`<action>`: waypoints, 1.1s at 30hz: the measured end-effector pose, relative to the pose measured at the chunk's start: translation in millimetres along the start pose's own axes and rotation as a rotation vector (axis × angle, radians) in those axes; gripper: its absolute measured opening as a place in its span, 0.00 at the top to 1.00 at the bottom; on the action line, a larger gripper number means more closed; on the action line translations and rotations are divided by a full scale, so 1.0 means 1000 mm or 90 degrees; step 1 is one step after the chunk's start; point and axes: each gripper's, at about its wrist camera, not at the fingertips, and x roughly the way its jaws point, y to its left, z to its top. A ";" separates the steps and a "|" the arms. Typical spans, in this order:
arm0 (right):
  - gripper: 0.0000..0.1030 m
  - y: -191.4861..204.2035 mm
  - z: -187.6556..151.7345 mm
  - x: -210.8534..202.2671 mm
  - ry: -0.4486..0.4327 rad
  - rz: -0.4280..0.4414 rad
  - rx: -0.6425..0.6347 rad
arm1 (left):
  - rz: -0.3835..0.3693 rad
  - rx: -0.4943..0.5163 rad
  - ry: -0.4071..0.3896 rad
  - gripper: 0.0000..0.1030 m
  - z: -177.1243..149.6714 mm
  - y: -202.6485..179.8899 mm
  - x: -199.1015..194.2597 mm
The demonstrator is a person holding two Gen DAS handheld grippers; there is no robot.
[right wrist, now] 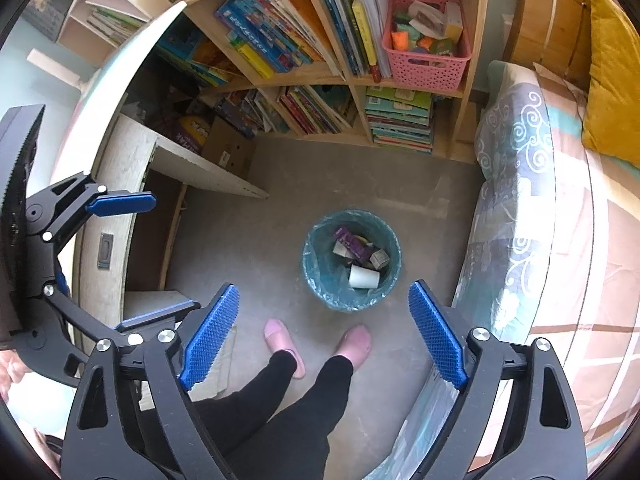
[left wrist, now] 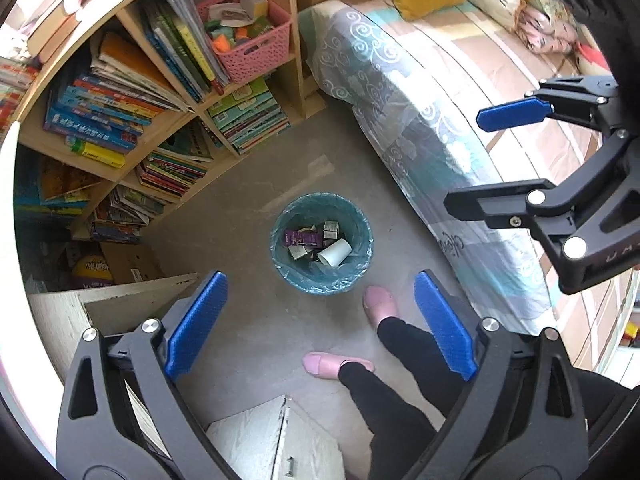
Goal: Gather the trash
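Observation:
A round trash bin (left wrist: 280, 258) (right wrist: 316, 280) with a teal plastic liner stands on the grey floor. Inside lie a purple box (left wrist: 301, 237) (right wrist: 354, 245), several small cartons and a white paper cup (left wrist: 335, 252) (right wrist: 363, 277). My left gripper (left wrist: 320, 278) hangs high over the bin, pointing straight down, its blue pads wide apart with nothing between them. It also shows at the left edge of the right wrist view, left gripper (right wrist: 172, 254). My right gripper (right wrist: 323, 287) is open and empty too, above the bin's near side, and appears at the right as right gripper (left wrist: 464, 160).
A wooden bookshelf (left wrist: 188, 108) full of books holds a pink basket (right wrist: 428, 62). A bed (left wrist: 420, 128) with a yellow pillow (right wrist: 612, 92) runs along the right. A person's legs in pink slippers (left wrist: 380, 304) (right wrist: 280, 340) stand near the bin. A pale desk (right wrist: 120, 184) is at left.

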 end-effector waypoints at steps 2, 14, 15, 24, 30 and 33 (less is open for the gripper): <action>0.14 0.005 0.000 -0.005 -0.002 -0.006 -0.011 | 0.006 -0.008 -0.007 0.10 -0.005 0.001 -0.007; 0.13 0.028 0.008 -0.029 -0.023 -0.039 -0.042 | 0.037 -0.073 -0.066 0.07 -0.036 0.014 -0.053; 0.13 0.030 0.008 -0.031 -0.025 -0.035 -0.046 | 0.043 -0.081 -0.072 0.07 -0.041 0.015 -0.057; 0.13 0.087 0.016 -0.030 -0.010 -0.022 -0.171 | 0.095 -0.156 -0.107 0.07 -0.084 0.037 -0.090; 0.13 0.134 0.027 -0.032 -0.024 0.001 -0.251 | 0.152 -0.232 -0.113 0.07 -0.119 0.062 -0.106; 0.13 0.159 0.033 -0.030 -0.023 0.013 -0.289 | 0.164 -0.289 -0.116 0.07 -0.139 0.078 -0.114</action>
